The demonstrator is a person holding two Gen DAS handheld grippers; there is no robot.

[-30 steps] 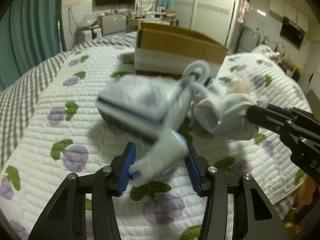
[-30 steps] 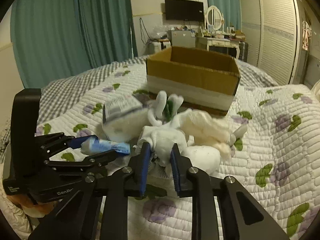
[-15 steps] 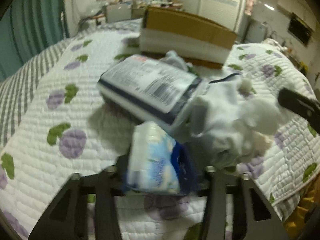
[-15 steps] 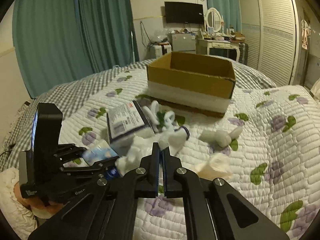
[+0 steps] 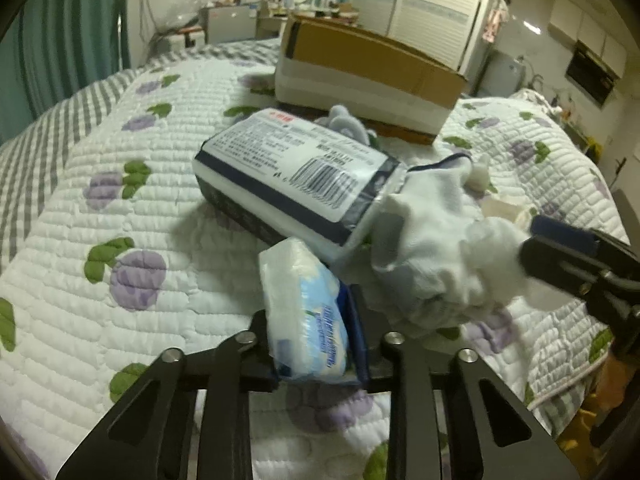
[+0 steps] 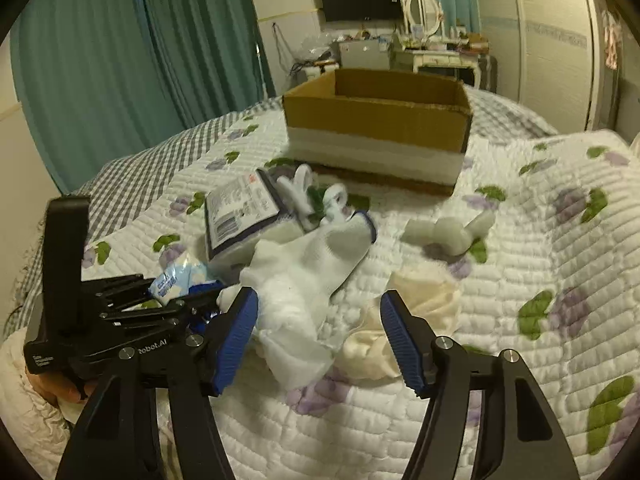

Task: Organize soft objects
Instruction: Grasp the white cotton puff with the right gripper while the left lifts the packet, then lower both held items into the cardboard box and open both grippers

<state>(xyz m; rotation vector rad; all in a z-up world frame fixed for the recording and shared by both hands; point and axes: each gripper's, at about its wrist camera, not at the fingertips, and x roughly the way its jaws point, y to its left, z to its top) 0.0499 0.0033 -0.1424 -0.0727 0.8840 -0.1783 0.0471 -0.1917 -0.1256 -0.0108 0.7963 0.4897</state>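
Left jaws: the left gripper point(image 5: 316, 344) is clenched on a small tissue pack point(image 5: 304, 320), which stands upright between the two blue pads, lifted just above the bed point(image 5: 120, 220).
Right jaws: the right gripper point(image 6: 320, 340) is spread wide and grasps nothing; a white sock point(image 6: 308, 268) lies between its fingers, and a cream cloth point(image 6: 400, 320) sits just inside the right finger point(image 6: 400, 340). Whether either pad touches fabric cannot be told.
Just beyond: a large wipes pack point(image 5: 296, 176) lies flat on the bed, its near end touching the sock; a small white plush point(image 6: 448, 232) lies apart, to the right.
Farther: an open cardboard box point(image 6: 376, 120) stands on the bed behind the pile; nothing shows inside it from here.
Step in hand: judged as picking up, with one item secured on the left and the right lining up on the sock.
Next move calls for: probably closing the right jaws low on the sock's bunched middle so that only one piece comes up, then carrying both items over the box rim.
Risk: the limp sock may drag the cream cloth along.
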